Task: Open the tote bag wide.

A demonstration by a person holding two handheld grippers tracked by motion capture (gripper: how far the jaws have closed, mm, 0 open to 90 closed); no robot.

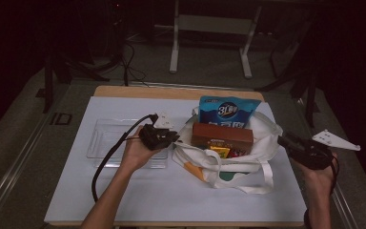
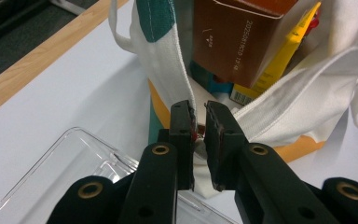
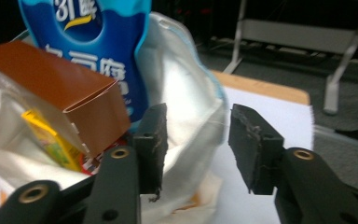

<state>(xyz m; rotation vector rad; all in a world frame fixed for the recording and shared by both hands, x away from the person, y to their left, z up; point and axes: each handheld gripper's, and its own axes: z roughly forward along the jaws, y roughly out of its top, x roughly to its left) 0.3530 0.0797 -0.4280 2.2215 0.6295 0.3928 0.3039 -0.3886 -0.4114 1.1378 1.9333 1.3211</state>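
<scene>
Left gripper [image 2: 199, 112]: jaws pinched together on the white rim of the tote bag [image 2: 168, 60], at its near-left edge beside the clear tray [image 2: 70, 163]. Right gripper [image 3: 196, 140]: jaws well apart, straddling the bag's right rim, not clamped. Bag lies mid-table on the white sheet [image 1: 171, 191]; brown box [image 1: 222, 135], blue pouch [image 1: 228, 112] and yellow packet [image 1: 220, 151] stick out of it.

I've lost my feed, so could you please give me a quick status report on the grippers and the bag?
Left gripper shut on tote bag rim. Right gripper open at the bag's far side. Brown box and blue pouch stick out.
</scene>
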